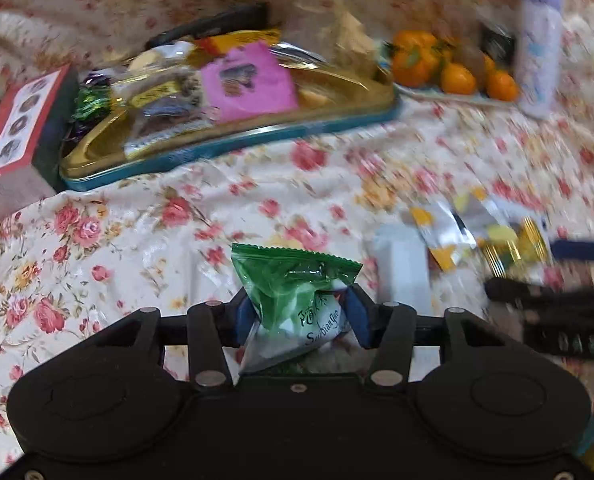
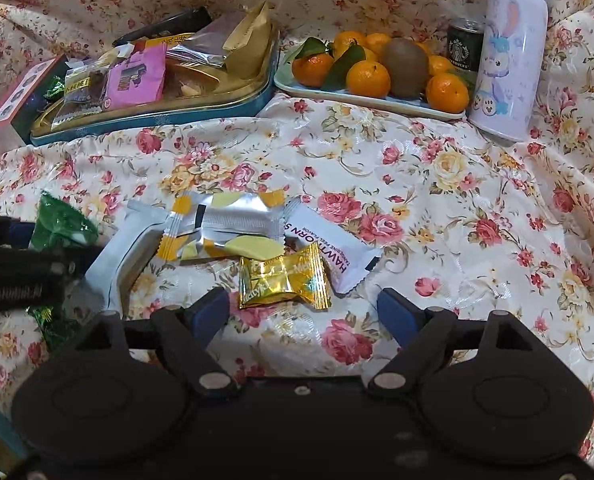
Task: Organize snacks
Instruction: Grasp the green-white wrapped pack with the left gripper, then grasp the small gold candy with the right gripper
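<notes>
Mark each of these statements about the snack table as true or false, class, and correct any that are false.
1. A green snack packet sits between the fingers of the left tool. True.
2. The right tool is clamped on the gold-wrapped candy. False: its fingers stand wide apart and the candy lies on the cloth just ahead of them.
3. A kiwi lies among the oranges on the pale plate. True.
4. The blue-rimmed tin tray is bare. False: it holds several snack packets, including a pink one.
5. The purple bottle stands upright beside the plate. True.
</notes>
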